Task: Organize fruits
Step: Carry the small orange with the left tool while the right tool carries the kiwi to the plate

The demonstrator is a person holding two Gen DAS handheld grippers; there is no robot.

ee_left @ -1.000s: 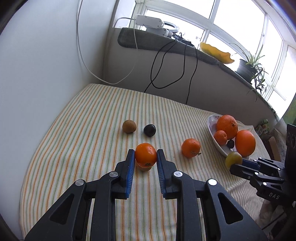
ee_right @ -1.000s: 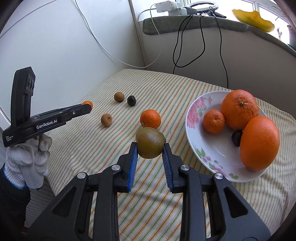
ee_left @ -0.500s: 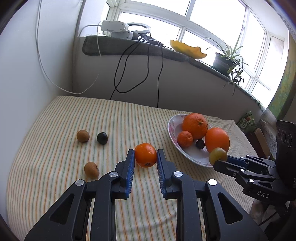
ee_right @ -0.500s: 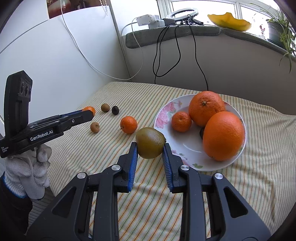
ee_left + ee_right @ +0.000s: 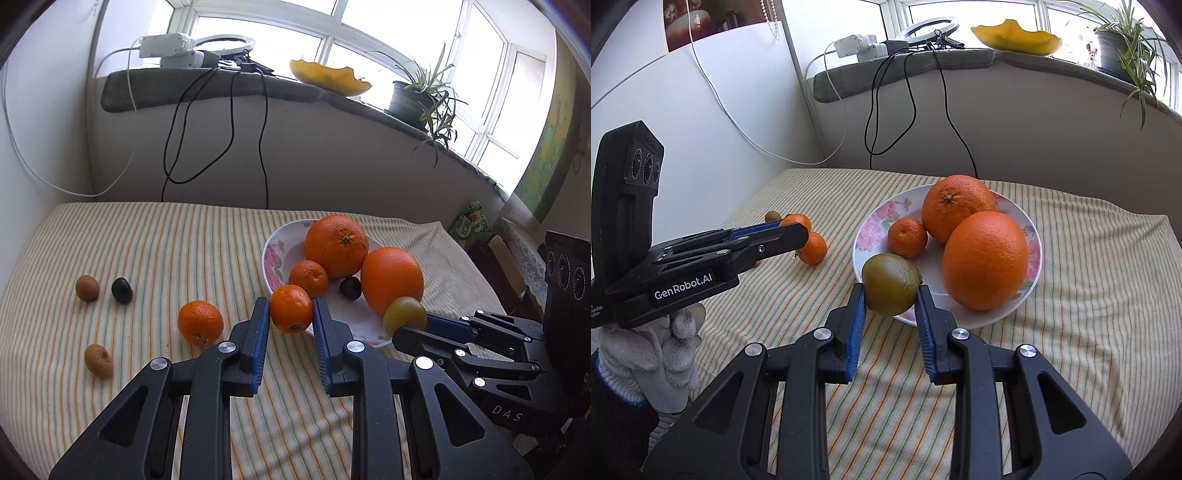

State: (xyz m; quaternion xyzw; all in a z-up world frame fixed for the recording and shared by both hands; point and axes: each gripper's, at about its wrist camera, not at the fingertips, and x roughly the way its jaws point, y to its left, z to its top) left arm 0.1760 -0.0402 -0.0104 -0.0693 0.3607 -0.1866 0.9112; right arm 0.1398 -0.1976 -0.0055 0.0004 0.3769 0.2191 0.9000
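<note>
My left gripper (image 5: 290,314) is shut on a small tangerine (image 5: 291,308), held above the cloth at the near left rim of the flowered plate (image 5: 272,254). My right gripper (image 5: 891,291) is shut on a green-brown kiwi (image 5: 891,283), held over the plate's near rim (image 5: 862,236). The plate holds two big oranges (image 5: 984,260), a small tangerine (image 5: 907,237) and a dark plum (image 5: 349,287). Loose on the striped cloth lie another tangerine (image 5: 200,322), two brown kiwis (image 5: 87,287) and a dark plum (image 5: 122,290).
The table is covered by a striped cloth (image 5: 166,251) and stands against a white wall. Black cables (image 5: 229,122) hang from the sill at the back. A potted plant (image 5: 417,99) and a yellow dish (image 5: 328,75) sit on the sill.
Both grippers have moved toward the plate with their fruit still held. The left one swung right with the tangerine; the right one brought the kiwi over the plate's near rim.
</note>
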